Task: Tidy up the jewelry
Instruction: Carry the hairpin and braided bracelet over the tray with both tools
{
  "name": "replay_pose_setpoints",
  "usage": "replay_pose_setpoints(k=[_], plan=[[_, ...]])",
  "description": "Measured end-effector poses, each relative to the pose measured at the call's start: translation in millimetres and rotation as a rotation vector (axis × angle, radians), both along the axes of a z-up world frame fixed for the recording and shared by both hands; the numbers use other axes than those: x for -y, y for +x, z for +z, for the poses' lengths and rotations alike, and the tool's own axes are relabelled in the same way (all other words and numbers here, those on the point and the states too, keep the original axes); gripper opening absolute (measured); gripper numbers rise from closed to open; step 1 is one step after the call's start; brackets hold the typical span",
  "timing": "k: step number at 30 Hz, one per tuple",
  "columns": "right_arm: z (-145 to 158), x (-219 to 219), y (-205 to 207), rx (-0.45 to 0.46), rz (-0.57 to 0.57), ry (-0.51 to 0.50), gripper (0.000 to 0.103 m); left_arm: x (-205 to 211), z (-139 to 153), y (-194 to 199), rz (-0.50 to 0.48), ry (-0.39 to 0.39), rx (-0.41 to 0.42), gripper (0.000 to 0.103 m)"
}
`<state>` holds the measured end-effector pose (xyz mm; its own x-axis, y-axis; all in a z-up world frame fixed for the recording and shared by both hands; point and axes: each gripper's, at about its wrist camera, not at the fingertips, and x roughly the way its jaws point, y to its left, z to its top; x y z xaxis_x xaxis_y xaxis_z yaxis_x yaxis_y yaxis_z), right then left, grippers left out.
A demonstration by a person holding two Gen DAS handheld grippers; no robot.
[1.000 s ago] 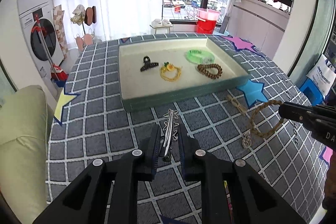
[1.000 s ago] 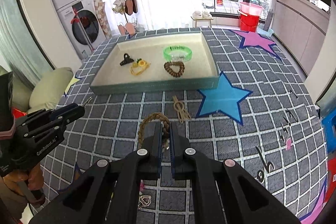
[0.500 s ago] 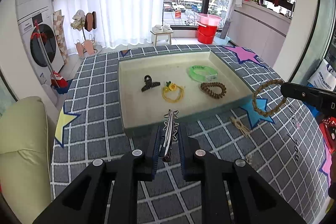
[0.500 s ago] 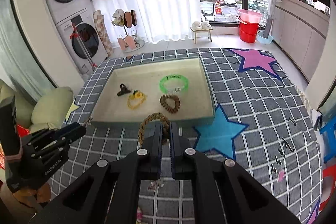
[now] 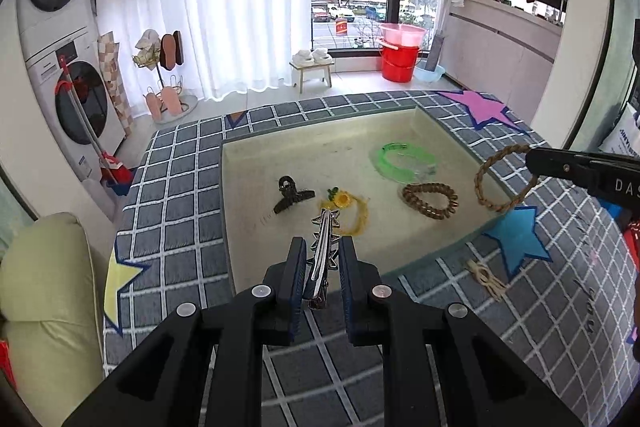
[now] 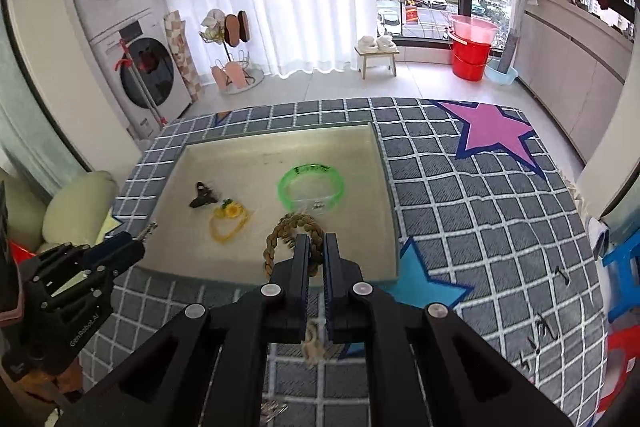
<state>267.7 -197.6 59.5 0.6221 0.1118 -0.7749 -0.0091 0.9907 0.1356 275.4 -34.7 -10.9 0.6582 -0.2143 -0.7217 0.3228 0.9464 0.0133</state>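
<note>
The left gripper (image 5: 322, 253) has its fingers (image 5: 295, 263) closed on a silver star hair clip (image 5: 324, 247); the clip's long axis runs along the fingers, and its free tip points toward 12 o'clock in the left wrist view, out over the near edge of the tray (image 5: 448, 125). The right gripper (image 6: 316, 259) has its fingers closed tight on a braided rope bracelet (image 6: 280, 233); the loop stands forward of the fingertips toward 11 o'clock in the right wrist view, hanging above the tray's near half.

The tray lies at 12 o'clock from both grippers, on the checked surface (image 5: 176, 187); its long axis runs left to right across each view. Already inside it: a black claw clip (image 5: 290, 197), a yellow hair tie (image 5: 348, 209), a green bangle (image 5: 404, 161) and a brown spiral hair tie (image 5: 430, 199).

Judgement: both items appear to be over the tray interior, neither yet released; the rope bracelet sits above bare floor near the tray's right end, at 3 o'clock from the brown spiral hair tie in the left wrist view; the star hair clip's tip overlaps the yellow hair tie in that view, so its drop point likely wants bare floor toward 9 o'clock. A small knotted cord piece (image 5: 486, 277) lies outside the tray on the surface, at 4 o'clock from the left gripper.
</note>
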Motion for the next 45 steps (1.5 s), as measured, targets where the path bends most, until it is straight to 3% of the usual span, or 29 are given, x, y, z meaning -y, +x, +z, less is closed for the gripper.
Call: replay_pose_setpoints(k=[11, 22, 31, 45], plan=[[-50.4, 11.5, 44.8, -0.105, -0.032, -0.038, 0.007, 3.0, -29.4, 47.3, 0.025, 0.018, -0.070, 0.031], [-79.8, 10.5, 79.8, -0.153, -0.049, -0.043, 0.007, 9.6, -65.2, 82.0, 0.045, 0.036, -0.166, 0.031], [-94.5, 16.2, 100.5, -0.176, -0.092, 0.006, 0.007, 16.0, -67.0, 89.8, 0.052, 0.043, -0.162, 0.031], [-94.2, 0.9, 102.1, -0.169, -0.052, -0.071, 0.008, 22.5, -67.6, 88.8, 0.051, 0.072, -0.132, 0.031]])
